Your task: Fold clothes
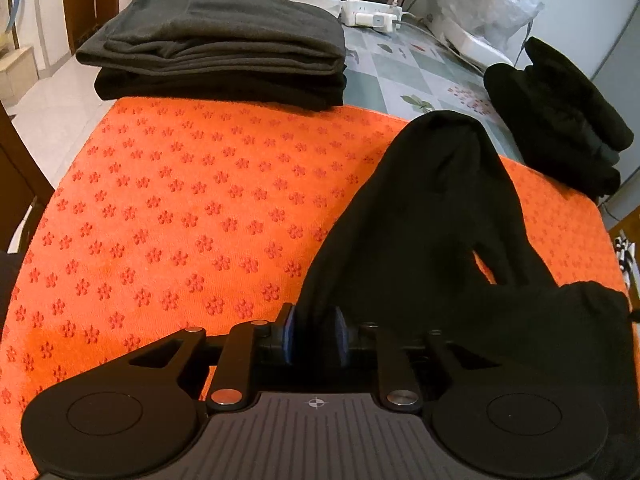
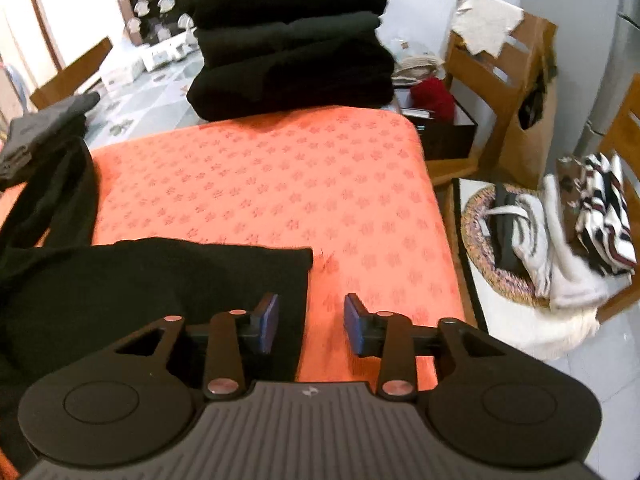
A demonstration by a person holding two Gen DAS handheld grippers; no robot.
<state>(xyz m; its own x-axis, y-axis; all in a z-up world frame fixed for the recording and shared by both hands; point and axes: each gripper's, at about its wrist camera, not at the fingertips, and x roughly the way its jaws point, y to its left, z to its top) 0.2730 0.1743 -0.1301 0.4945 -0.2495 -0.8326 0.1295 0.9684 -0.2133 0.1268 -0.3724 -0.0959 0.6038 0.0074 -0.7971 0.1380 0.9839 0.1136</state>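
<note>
Two grippers here, one per hand. The left gripper (image 1: 316,334) has its blue pads pinched tight on a bunch of the black garment (image 1: 432,216), which rises up from the pads in a tented ridge and drapes down to the orange mat (image 1: 168,200). The right gripper (image 2: 311,325) is spread wide with nothing between the pads; its left pad sits over the garment's (image 2: 160,280) flat edge, the right pad over bare mat (image 2: 280,168).

So the garment lies on the near part of the mat, partly flat and partly lifted by the left gripper.

Counting the rest: two folded stacks at the far edge of the mat. The grey stack (image 1: 216,44) on the left has a grey piece on top with a darker one beneath, so at least two items; the folds make an exact count hard. The black stack (image 2: 292,44) on the right looks like three folded pieces, all black, so the layers blur together a bit.

Behind the mat, one white power strip (image 1: 372,12) with plugs in it sits on the tablecloth (image 1: 400,68). Off the right side there's one woven basket (image 2: 492,268) with white clothes and a striped piece spilling out, plus a wooden chair (image 2: 492,76).
</note>
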